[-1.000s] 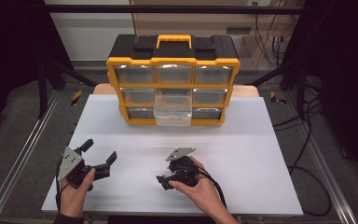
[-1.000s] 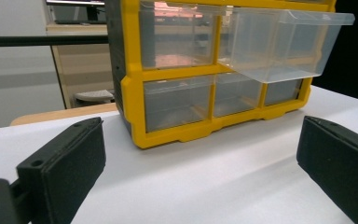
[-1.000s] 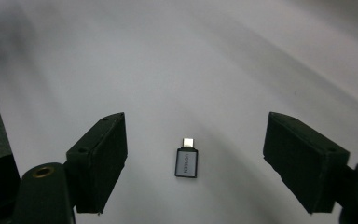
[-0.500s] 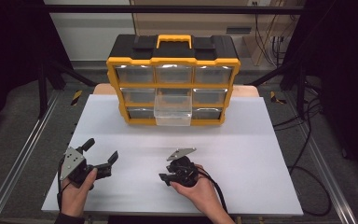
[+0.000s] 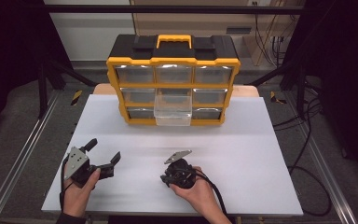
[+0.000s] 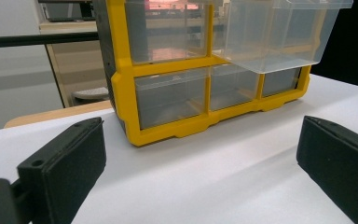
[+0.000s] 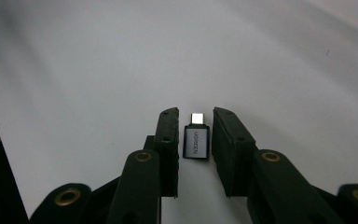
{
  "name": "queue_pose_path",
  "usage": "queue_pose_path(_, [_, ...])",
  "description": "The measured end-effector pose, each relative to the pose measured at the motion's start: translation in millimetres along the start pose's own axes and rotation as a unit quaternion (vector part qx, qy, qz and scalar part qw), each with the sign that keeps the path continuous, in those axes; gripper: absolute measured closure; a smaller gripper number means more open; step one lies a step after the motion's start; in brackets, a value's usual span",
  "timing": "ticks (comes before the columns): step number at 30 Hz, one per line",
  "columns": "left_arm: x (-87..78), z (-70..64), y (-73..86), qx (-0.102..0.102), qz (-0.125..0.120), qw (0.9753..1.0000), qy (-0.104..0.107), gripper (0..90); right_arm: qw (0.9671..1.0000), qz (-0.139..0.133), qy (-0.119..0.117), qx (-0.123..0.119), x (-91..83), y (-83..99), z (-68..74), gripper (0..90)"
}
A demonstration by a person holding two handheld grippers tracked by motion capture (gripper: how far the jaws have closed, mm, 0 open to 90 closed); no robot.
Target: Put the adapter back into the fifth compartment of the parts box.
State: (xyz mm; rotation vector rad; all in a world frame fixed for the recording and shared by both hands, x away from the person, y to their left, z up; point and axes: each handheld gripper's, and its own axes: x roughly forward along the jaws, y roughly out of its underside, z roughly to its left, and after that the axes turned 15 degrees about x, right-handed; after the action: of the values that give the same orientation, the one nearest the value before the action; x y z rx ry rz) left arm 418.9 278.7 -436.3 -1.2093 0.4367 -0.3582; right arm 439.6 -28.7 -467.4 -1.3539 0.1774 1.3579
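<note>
On the white table (image 5: pixel 261 140), near its front edge, the right gripper (image 7: pixel 195 135) brackets a small USB adapter (image 7: pixel 196 141), jaws not yet clamped; next, squeeze. The left gripper (image 5: pixel 103 156) gapes empty.

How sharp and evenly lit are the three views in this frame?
High view: soft, dark surroundings, glare on the organizer drawers. Left gripper view: organizer sharp, near jaws slightly soft. Right gripper view: adapter crisp between the jaws, table shaded toward the corners.
</note>
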Motion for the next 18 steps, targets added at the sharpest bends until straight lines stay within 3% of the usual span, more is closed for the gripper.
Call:
queue_pose_path(4, [0.4,1.1,0.3,0.000,0.000,1.0000,-0.001,1.3,0.9999,0.007,0.010,-0.001,2.5,1.9,1.9,75.5])
queue_pose_path(11, [2.1,0.4,0.8,0.002,0.003,1.0000,0.000,1.3,0.9993,-0.003,0.027,-0.025,4.7,4.1,8.2,76.3])
queue_pose_path(14, [2.9,0.1,1.1,0.002,0.004,1.0000,0.001,1.3,0.9994,-0.002,0.024,-0.023,4.4,4.2,7.9,76.4])
queue_pose_path(18, [2.9,0.7,1.5,0.002,0.005,1.0000,0.000,1.3,0.9996,-0.027,0.001,-0.010,-2.9,3.6,-0.5,76.5])
